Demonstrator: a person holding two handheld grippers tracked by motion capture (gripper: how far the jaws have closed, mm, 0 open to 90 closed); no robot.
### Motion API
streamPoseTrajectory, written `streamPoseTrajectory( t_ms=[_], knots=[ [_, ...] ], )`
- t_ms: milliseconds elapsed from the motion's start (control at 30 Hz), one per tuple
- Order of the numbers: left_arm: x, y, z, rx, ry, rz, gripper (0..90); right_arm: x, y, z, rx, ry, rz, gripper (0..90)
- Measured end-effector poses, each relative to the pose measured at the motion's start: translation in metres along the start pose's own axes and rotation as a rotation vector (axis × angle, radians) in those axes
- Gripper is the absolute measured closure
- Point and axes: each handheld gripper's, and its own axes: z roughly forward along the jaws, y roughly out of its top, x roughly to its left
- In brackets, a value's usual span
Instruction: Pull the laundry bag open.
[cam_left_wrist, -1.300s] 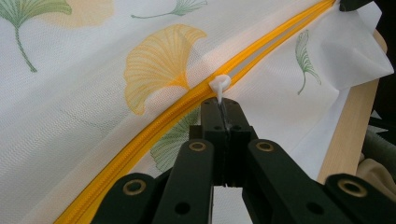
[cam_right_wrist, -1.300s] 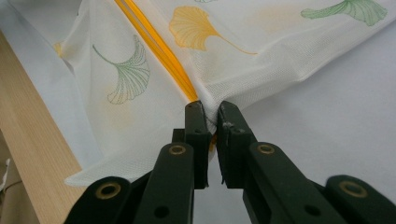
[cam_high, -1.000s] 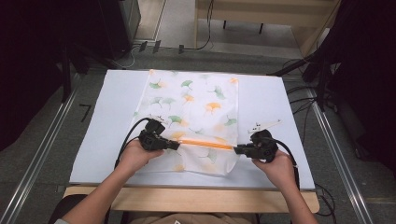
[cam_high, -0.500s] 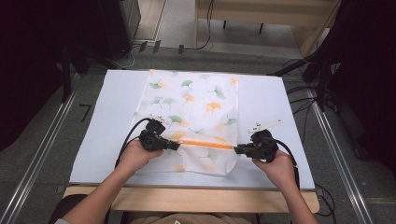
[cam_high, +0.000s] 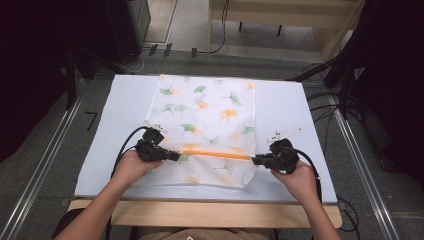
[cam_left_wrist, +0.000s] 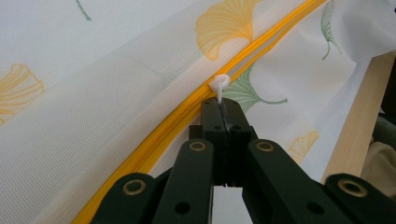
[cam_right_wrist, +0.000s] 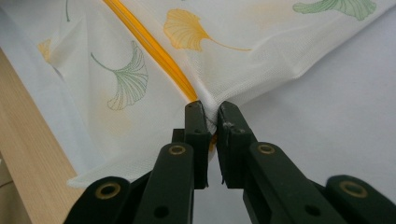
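A white mesh bag (cam_high: 210, 120) printed with green and orange ginkgo leaves lies flat on the table. An orange zipper (cam_high: 215, 153) runs across its near part. My left gripper (cam_high: 175, 156) is at the zipper's left end, shut on the white zipper pull (cam_left_wrist: 218, 86). At the zipper's right end my right gripper (cam_high: 254, 160) is shut on the bag's edge (cam_right_wrist: 208, 105), where the fabric bunches between the jaws. The zipper (cam_right_wrist: 154, 51) stretches away from the right gripper, and the orange zipper (cam_left_wrist: 187, 114) curves past the left one.
A white mat (cam_high: 295, 105) covers the table under the bag. The table's wooden front edge (cam_high: 200, 212) is close to my hands. A small white strip (cam_high: 285, 133) lies on the mat just beyond the right gripper. Cables (cam_high: 320, 107) trail off the right side.
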Motion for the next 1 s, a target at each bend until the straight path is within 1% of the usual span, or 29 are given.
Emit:
streamPoseTrajectory(
  t_ms=[67, 800, 933, 1000],
  knots=[
    [-0.0002, 0.0002, 0.0012, 0.003, -0.003, -0.001, 90.0, -0.0008, -0.0005, -0.001, 0.0, -0.002, 0.007, 85.4],
    [-0.0002, 0.0008, 0.0018, 0.003, 0.004, 0.006, 90.0, -0.0019, -0.0008, -0.0007, 0.003, -0.006, 0.005, 85.4],
    [0.0002, 0.0008, 0.0014, 0.002, -0.003, 0.002, 90.0, -0.0019, -0.0007, -0.0009, 0.002, -0.004, 0.006, 85.4],
    [0.0009, 0.0008, 0.0013, 0.009, -0.006, 0.004, 90.0, -0.0019, -0.0007, -0.0011, 0.001, -0.004, 0.005, 85.4]
  ],
)
